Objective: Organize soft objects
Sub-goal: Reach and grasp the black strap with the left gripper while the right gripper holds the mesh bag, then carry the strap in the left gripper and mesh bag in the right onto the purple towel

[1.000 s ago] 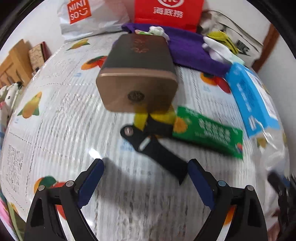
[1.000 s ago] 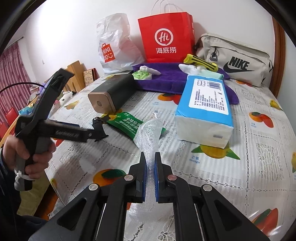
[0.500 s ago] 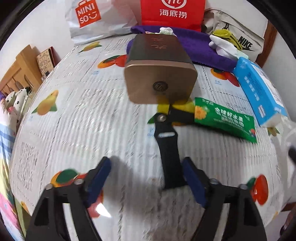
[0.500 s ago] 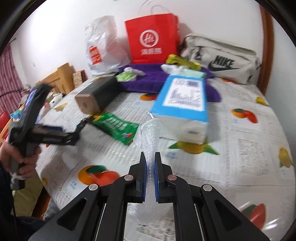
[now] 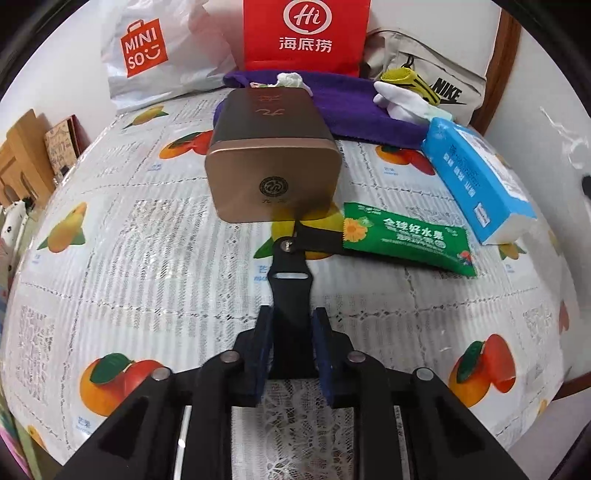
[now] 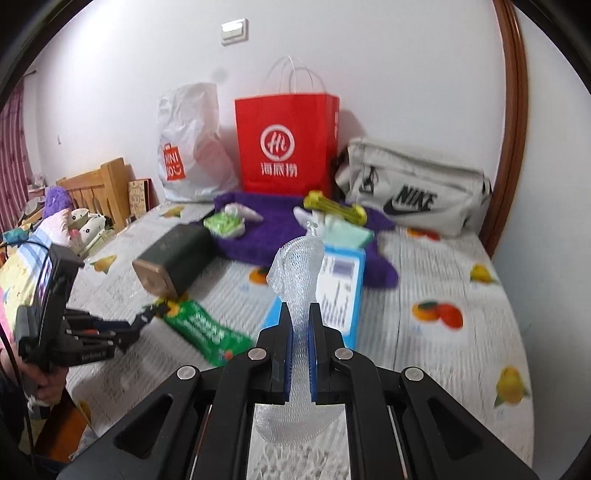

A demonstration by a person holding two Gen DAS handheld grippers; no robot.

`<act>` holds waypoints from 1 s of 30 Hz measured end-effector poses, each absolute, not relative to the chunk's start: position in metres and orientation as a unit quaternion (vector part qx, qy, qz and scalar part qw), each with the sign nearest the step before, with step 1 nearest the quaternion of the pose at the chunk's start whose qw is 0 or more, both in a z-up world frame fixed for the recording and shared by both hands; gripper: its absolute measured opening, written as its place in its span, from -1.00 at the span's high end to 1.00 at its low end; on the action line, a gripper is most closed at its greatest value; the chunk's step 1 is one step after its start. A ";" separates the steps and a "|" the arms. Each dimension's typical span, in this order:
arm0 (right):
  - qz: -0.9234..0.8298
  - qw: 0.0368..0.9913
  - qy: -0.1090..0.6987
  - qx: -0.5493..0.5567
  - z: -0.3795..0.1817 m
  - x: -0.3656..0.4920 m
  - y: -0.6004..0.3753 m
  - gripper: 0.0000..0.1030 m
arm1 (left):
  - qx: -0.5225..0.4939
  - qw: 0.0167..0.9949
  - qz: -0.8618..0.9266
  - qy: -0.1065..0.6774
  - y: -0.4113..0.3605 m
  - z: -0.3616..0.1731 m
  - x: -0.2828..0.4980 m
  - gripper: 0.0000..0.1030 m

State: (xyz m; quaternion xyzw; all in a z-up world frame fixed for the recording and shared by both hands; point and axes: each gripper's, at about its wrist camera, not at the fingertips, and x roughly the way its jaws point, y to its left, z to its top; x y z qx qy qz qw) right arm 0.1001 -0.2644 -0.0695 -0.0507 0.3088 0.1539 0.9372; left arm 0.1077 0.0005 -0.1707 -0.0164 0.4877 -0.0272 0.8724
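Black strap lying flat on the fruit-print surface, near end pinched between the blue pads of the left gripper, far end with its metal stud tucked under the edge of a green snack packet. Directly beyond the strap, a bronze-lidded tin on its side, lid toward the camera, blocking the way forward; a blue tissue pack to the right, close to the packet's far corner. Further back, a purple towel carrying white and yellow cloth items, then a red paper bag, a white Miniso bag and a grey Nike bag against the wall. Clear mesh sleeve clamped upright in the closed right gripper, raised above the surface, top end curling over in front of the tissue pack, lower end bulging out behind the pads. Left gripper visible from the right wrist view low at the left, tip reaching the packet below the tin. Wooden headboard and soft toys past the surface's left edge.
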 end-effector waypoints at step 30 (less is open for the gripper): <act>0.165 0.937 0.306 -0.032 -0.028 0.171 -0.244 0.89 | -0.048 0.905 -0.030 0.422 0.038 -0.080 0.125 0.62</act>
